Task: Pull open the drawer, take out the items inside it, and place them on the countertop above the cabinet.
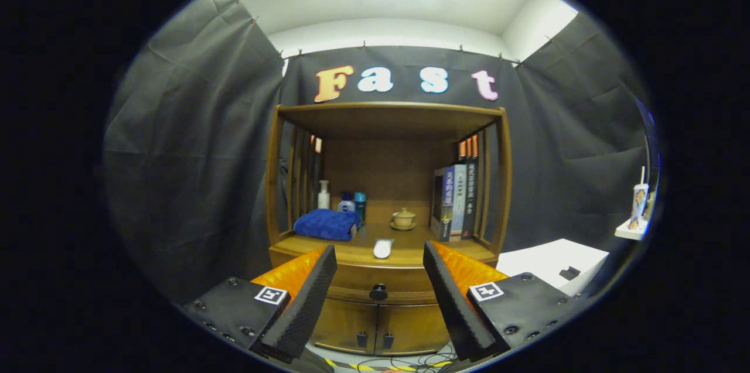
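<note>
Drawer point(378, 284) shut, knob point(378, 291) btwn the wide-open, empty fingers point(379, 279); white item point(382, 247) on tabletop point(351, 251). Start or finished, can't tell.

The single view rode on the gripper point(379, 297) and looked forward along its two fingers point(302, 303), which stood wide apart and held nothing. It faced the wooden cabinet point(387, 326) squarely from a short way back, roughly level with the counter point(351, 253). The drawer point(351, 285) and its knob point(378, 291) sat between the fingers, just beyond them. Past the fingers the whole shelf alcove point(387, 162) was seen, with the booth's cloth walls curving round on both sides.
</note>
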Motion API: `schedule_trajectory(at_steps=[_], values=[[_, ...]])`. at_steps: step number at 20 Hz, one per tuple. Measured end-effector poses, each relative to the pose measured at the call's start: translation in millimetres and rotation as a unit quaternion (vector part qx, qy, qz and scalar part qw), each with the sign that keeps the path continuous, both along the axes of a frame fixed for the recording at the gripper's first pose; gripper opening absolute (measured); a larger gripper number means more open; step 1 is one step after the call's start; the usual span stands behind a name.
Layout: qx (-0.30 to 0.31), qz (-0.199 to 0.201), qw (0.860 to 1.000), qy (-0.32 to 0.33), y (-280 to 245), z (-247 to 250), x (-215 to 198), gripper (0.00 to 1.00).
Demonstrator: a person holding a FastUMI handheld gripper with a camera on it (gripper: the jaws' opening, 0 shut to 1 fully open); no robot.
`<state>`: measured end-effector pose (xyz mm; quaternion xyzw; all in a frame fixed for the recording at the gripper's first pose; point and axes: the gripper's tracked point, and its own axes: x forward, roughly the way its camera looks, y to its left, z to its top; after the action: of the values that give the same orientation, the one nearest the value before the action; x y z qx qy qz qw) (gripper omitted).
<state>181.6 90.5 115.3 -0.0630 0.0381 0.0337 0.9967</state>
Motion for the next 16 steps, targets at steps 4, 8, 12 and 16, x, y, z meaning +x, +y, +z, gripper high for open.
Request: schedule_trajectory(at_steps=[4, 8, 12, 16], values=[[-0.017, -0.017, 1.000, -0.016, -12, 13, -1, 0.97], [-0.011, -0.014, 1.000, -0.020, -12, 18, -5, 0.97], [-0.004, -0.011, 1.000, -0.013, -10, 14, -7, 0.97], [0.001, -0.018, 1.000, -0.010, -16, 8, -3, 0.97]])
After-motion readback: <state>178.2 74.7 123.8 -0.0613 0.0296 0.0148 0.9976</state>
